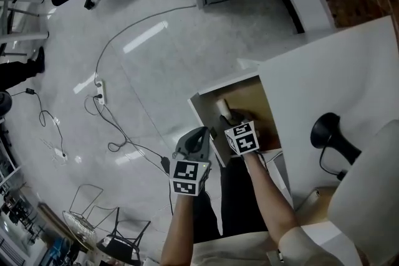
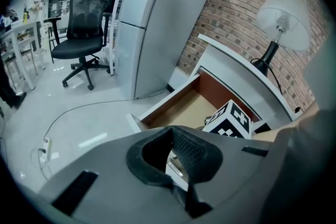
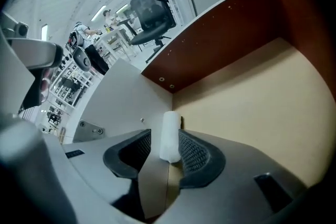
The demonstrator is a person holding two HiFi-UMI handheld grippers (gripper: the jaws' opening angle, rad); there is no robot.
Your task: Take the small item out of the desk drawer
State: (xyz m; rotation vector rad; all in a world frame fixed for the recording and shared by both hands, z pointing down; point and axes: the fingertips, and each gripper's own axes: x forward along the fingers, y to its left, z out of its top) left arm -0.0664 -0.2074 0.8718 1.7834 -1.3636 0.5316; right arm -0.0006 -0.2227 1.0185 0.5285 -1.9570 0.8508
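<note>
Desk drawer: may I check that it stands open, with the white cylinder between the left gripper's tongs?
Not quite: the white cylinder stands between the tongs of the right gripper, as the right gripper view shows. The desk drawer is indeed open.

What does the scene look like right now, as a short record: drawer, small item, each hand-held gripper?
drawer: pulled open, light wooden floor
small item: white cylinder, in the drawer
right hand-held gripper: reaching into the drawer, jaws apart on either side of the cylinder, not clamped on it
left hand-held gripper: outside the drawer, jaws look together, nothing between them
task status: item not yet taken out
</note>
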